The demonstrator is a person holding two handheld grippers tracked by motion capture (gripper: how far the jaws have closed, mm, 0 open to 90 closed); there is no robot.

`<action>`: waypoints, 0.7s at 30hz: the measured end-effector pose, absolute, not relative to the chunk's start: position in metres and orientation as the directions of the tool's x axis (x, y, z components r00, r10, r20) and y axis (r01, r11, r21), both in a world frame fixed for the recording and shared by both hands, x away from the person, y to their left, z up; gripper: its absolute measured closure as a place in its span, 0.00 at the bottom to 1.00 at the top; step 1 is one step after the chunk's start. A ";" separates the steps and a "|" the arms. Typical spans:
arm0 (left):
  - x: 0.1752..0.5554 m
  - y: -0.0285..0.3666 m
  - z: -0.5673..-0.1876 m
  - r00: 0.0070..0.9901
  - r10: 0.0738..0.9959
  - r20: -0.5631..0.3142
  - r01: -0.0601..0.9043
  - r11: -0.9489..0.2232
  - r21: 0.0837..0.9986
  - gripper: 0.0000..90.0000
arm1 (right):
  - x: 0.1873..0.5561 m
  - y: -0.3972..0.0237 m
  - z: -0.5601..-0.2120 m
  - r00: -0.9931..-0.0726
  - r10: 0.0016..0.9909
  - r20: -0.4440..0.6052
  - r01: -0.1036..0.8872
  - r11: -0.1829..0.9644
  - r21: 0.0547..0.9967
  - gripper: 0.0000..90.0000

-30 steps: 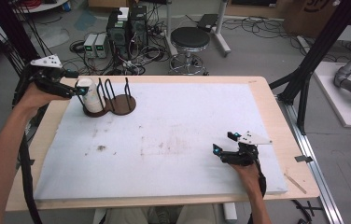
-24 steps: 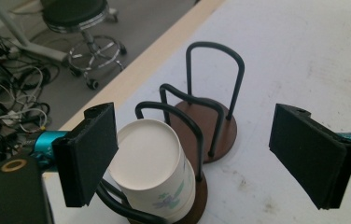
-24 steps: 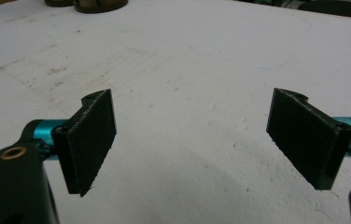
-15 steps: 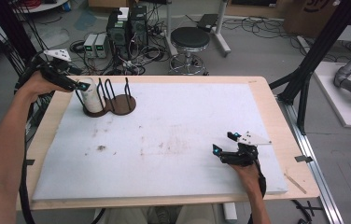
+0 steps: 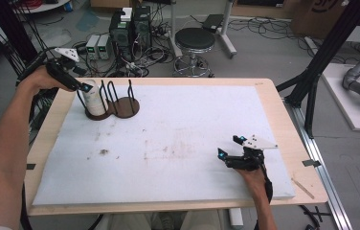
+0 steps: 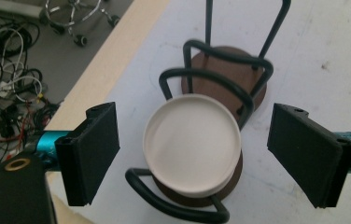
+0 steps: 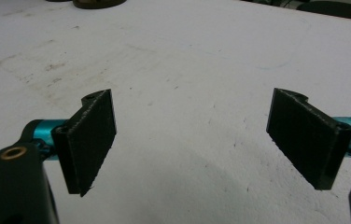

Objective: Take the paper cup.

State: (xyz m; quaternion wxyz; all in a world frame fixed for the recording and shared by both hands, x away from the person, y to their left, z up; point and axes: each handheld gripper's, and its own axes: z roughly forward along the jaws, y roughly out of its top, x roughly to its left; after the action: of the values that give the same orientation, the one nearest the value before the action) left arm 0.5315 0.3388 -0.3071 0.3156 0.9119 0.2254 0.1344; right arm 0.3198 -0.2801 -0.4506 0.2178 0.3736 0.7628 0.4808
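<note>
Left tongs (image 6: 194, 154) open w/ white cup (image 6: 192, 147) between, untouched.

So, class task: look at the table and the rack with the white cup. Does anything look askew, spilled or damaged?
Nothing is spilled or broken. The white cup sits in one holder of the wire rack. The white mat carries dark smudges and scuffs, most of them near its middle and left.

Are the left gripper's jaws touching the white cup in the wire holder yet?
Apart. The left gripper view shows the left gripper with open jaws either side of the white cup, bare gaps between.
</note>
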 end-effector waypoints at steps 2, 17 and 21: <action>0.532 0.339 -0.309 0.865 0.491 0.099 0.331 -0.709 0.623 0.18 | 0.320 -0.280 -0.451 -0.626 0.779 0.024 0.358 0.260 0.897 0.18; 0.542 0.329 -0.325 0.874 0.477 0.094 0.354 -0.757 0.549 0.20 | 0.322 -0.280 -0.451 -0.631 0.775 0.029 0.368 0.266 0.891 0.18; 0.543 0.326 -0.329 0.869 0.487 0.091 0.369 -0.758 0.538 0.21 | 0.322 -0.280 -0.451 -0.631 0.775 0.037 0.371 0.260 0.892 0.18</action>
State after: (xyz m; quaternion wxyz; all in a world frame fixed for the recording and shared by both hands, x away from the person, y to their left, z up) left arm 0.5435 0.3259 -0.3295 0.2612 0.9306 0.2300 0.1132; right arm 0.3218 -0.2797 -0.4506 0.2105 0.3741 0.7653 0.4795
